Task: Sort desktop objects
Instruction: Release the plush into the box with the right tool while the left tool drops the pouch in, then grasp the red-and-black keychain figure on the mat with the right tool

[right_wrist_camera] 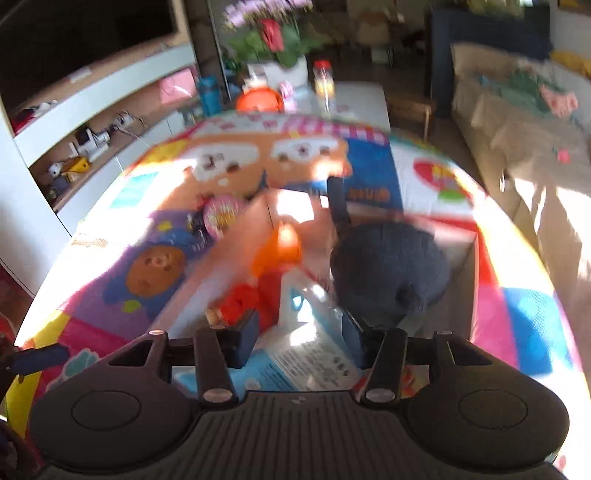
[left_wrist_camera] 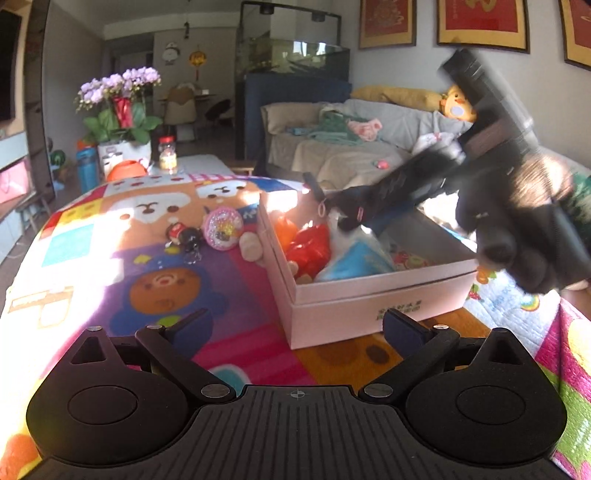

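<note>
Pink box [left_wrist_camera: 369, 295] holds orange toy [left_wrist_camera: 286, 230]; left hand-held gripper [left_wrist_camera: 295, 326] spread, right hand-held gripper [right_wrist_camera: 299, 338] spread above box.

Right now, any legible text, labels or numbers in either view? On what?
None can be read.
White cardboard box: small green print on its front wall, too small.
Blue-and-white packet inside it: printed lines, blurred.
Red framed wall hangings: gold characters, cropped and unreadable.

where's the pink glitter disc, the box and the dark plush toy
pink glitter disc [left_wrist_camera: 224, 229], left wrist view, on its sparkly face
box [left_wrist_camera: 373, 295], left wrist view, on its near outer wall
dark plush toy [right_wrist_camera: 388, 269], right wrist view, on its rounded body
</note>
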The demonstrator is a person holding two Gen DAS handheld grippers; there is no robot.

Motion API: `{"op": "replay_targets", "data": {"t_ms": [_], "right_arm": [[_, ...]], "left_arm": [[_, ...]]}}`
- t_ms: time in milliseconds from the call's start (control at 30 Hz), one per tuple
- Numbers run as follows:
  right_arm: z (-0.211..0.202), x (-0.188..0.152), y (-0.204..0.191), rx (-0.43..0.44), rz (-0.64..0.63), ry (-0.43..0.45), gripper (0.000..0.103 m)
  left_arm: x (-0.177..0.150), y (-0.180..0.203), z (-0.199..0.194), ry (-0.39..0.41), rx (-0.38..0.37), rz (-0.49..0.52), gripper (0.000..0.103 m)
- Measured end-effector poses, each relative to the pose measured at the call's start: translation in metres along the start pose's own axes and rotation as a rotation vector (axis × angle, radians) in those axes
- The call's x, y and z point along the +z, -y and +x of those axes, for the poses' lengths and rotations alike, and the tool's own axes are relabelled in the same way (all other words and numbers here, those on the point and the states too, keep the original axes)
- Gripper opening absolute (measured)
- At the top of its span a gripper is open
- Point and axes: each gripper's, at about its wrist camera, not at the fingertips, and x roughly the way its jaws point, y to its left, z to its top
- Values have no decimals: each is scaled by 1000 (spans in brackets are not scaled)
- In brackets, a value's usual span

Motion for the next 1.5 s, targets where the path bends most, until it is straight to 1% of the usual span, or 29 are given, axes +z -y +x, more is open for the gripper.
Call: {"op": "replay_targets", "data": {"t_ms": [33, 100, 167, 200, 233, 267, 300, 367, 500, 533, 567, 600, 633, 667, 733, 800, 833, 867, 933, 1000, 1033, 1133, 1333, 1367, 1400, 1433, 1467, 1500], "right_arm": [[-7, 7, -1, -24, -16, 44, 50], [-8, 22, 1, -56, -9, 83, 48], [4, 37, 5, -88, -6, 91, 37], [13, 43, 5, -122, -13, 89, 34], [26, 49, 6, -152, -15, 69, 30], [36, 52, 8, -155, -6, 39, 27], [45, 53, 11, -150, 10, 13, 27], [48, 50, 9, -154, -4, 15, 28], [36, 48, 17, -40, 53, -36, 28], [34, 48, 19, 8, 76, -65, 28], [32, 47, 21, 73, 101, -109, 28], [32, 46, 20, 147, 122, -170, 28], [28, 44, 18, 184, 126, -189, 28], [20, 44, 15, 187, 110, -168, 28], [1, 48, 15, 131, 80, -65, 28], [-11, 55, 23, 39, 86, 30, 29], [-12, 59, 28, -3, 89, 60, 29], [-10, 61, 33, -31, 92, 71, 29], [3, 61, 44, -87, 98, 66, 29], [20, 56, 57, -113, 130, 22, 29], [26, 52, 62, -111, 151, 0, 30], [21, 40, 71, -98, 171, 0, 30], [8, 34, 66, -79, 170, -51, 31], [8, 34, 64, -86, 153, -48, 33], [6, 35, 58, -115, 122, -36, 35], [3, 37, 50, -164, 79, -13, 37], [-1, 40, 40, -187, 33, 15, 43], [-5, 45, 30, -173, -2, 41, 48]], "left_arm": [[3, 1, 5, -6, 4, 3, 101], [8, 6, 14, -2, -3, 18, 101], [12, 10, 23, 5, -13, 31, 101], [14, 11, 29, 4, -18, 32, 101], [15, 12, 34, -1, -17, 28, 101], [15, 12, 37, -6, -16, 22, 101], [15, 11, 40, -11, -17, 18, 101], [14, 11, 43, -19, -24, 11, 101], [12, 10, 48, -24, -76, -4, 101], [12, 12, 48, -25, -92, -9, 101], [12, 14, 47, -24, -109, -12, 101], [11, 16, 46, -21, -126, -11, 101], [10, 18, 44, -15, -144, -5, 101], [9, 20, 41, -9, -147, 2, 101], [8, 21, 39, -7, -154, 9, 101], [7, 21, 38, -10, -158, 11, 101], [7, 20, 38, -11, -156, 9, 101], [7, 20, 38, -9, -152, 7, 101], [8, 19, 36, -2, -140, 0, 101], [8, 19, 34, 2, -124, -9, 101], [9, 16, 33, 1, -119, -13, 101], [8, 10, 31, -5, -103, -18, 101], [9, 4, 35, -10, -85, -63, 102], [8, 3, 34, -10, -79, -64, 102], [8, 2, 33, -9, -66, -62, 101], [6, 1, 32, -5, -46, -59, 102], [4, -2, 33, -4, -22, -57, 102], [3, -6, 32, -5, 2, -62, 102]]}}
